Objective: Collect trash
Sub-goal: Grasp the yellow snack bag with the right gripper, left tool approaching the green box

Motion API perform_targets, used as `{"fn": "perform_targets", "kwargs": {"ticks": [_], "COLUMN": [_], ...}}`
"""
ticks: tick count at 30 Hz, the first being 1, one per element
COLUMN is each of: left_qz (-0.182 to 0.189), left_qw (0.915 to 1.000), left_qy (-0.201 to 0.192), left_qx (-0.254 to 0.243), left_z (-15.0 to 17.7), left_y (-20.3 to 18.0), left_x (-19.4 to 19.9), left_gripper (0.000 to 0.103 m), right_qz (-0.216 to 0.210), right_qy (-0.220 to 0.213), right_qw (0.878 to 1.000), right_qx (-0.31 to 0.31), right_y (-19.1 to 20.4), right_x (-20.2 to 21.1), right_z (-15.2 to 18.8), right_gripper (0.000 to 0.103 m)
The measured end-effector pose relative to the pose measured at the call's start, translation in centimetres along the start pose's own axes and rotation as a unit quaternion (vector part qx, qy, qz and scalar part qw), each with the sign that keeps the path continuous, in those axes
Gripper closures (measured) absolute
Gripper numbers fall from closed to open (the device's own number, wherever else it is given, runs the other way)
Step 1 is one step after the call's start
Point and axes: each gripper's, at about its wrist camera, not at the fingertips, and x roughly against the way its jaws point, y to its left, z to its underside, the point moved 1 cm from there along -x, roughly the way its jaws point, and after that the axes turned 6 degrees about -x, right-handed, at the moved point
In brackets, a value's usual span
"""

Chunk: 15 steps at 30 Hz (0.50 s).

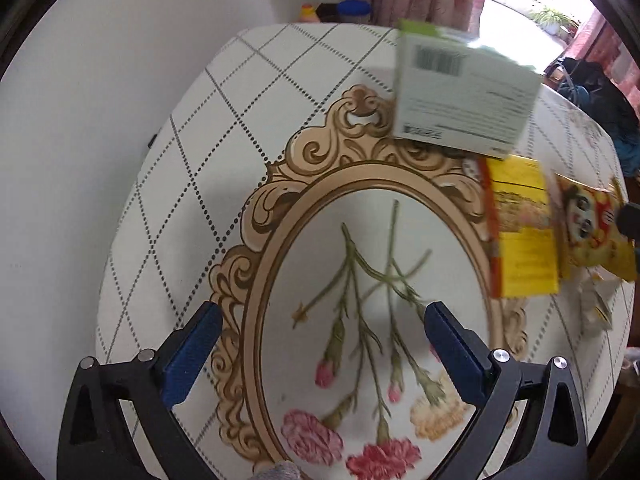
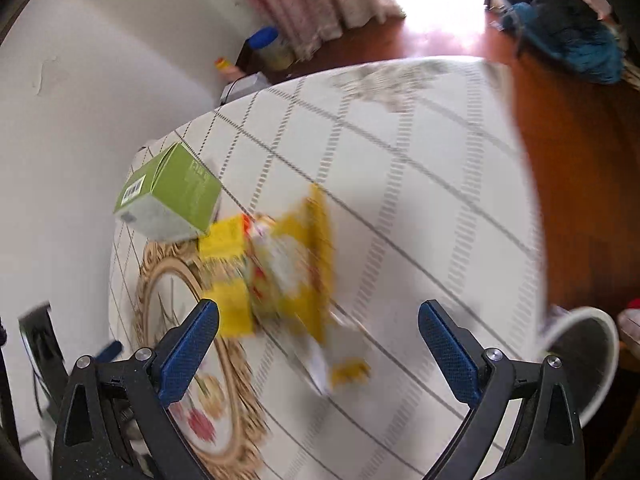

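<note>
Both tools were spread wide and carried nothing: the left tool [image 1: 322, 326] hung over the printed oval flower frame on the white checked counter [image 1: 280, 92], the right tool [image 2: 319, 324] over the trash. Nearest lay a small crumpled white-and-yellow wrapper [image 2: 340, 360], then a yellow foil snack bag [image 2: 292, 264] touching a flat yellow carton [image 2: 228, 276], and farthest a green-and-white cardboard box [image 2: 172, 196]. The blur suggested haste; a hurried pinch could have slipped off the limp bag or nudged the wrapper towards the edge.
</note>
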Motion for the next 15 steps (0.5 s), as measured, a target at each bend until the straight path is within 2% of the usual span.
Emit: {"fn": "perform_targets", "kwargs": {"ticks": [1,2,3,5,6,9,12,15], "left_qz": [0.004,0.008,0.012,0.025,0.029,0.063,0.095,0.116], "left_qw": [1.0,0.9999,0.9999,0.9997,0.9996,0.998,0.9954,0.993], "left_qy": [0.004,0.005,0.005,-0.001,-0.005,-0.012,-0.004,0.01], "left_qx": [0.002,0.003,0.004,0.003,0.002,-0.002,-0.007,-0.017], "left_z": [-0.2,-0.2,-0.3,-0.5,-0.8,-1.3,-2.1,-3.0], "left_y": [0.1,0.2,0.1,-0.3,-0.7,-2.5,-5.0,-7.3], "left_x": [-0.4,-0.3,-0.3,-0.1,0.1,1.0,0.9,0.1], "left_gripper": [0.0,0.0,0.0,0.0,0.0,0.0,0.0,0.0], "right_qz": [-0.007,-0.012,-0.017,-0.016,-0.018,-0.009,0.045,0.081], "right_qy": [0.006,0.014,0.021,0.027,0.024,0.004,-0.037,-0.049], "right_qw": [1.0,1.0,1.0,1.0,1.0,1.0,0.998,0.995], "right_qx": [0.001,-0.001,0.0,0.005,0.008,0.0,-0.01,-0.028], "right_y": [0.5,0.8,1.0,1.3,1.2,-0.1,-2.7,-5.4], "right_x": [-0.8,-1.6,-2.1,-2.6,-2.4,-0.8,1.9,3.1], "right_z": [-0.5,-0.9,-1.1,-1.1,-1.0,-1.1,-1.5,-1.8], "right_gripper": [0.01,0.022,0.04,0.048,0.057,0.058,0.058,0.058]}}
